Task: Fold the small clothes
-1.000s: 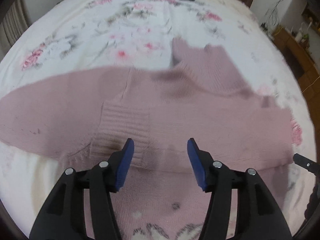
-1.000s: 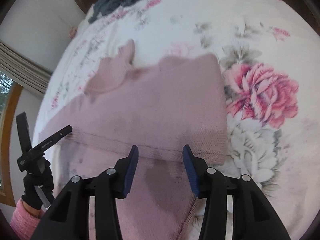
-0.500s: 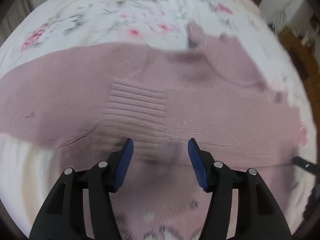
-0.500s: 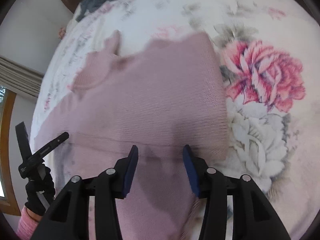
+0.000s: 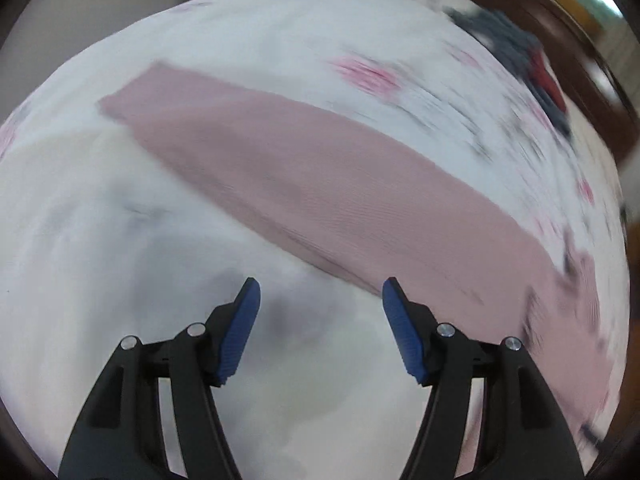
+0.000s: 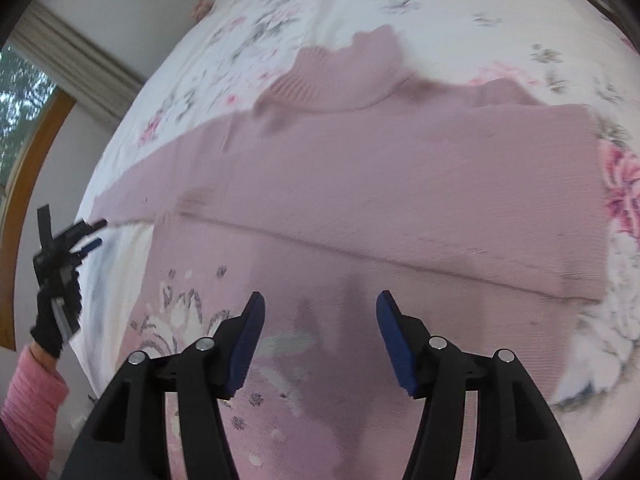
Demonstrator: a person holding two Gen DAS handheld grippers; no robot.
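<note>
Left gripper (image 5: 320, 308): jaws spread wide, nothing between them; hovers over bare bedsheet, just short of the sleeve edge.
Right gripper (image 6: 320, 320): jaws spread wide, empty; poised over the sweater body, below a fold line running across it.
Left hand (image 6: 54, 312): dark glove, pink cuff — grips the left gripper at the bed's left side, seen in the right view only.
Sweater (image 6: 360, 184): pink knit, flat on the bed; ribbed collar at the far side, one sleeve stretched out to the left.
Sleeve (image 5: 304, 184): long pink band across the left view, cuff end at upper left.
Bed (image 6: 440, 12): white sheet with pink and grey floral print.
Pile (image 5: 520, 56): dark and red clothes at the far edge, blurred.
Room: window with wooden frame (image 6: 24, 168) — right view only.
Left view: heavy motion blur; sweater body mostly out of frame.
</note>
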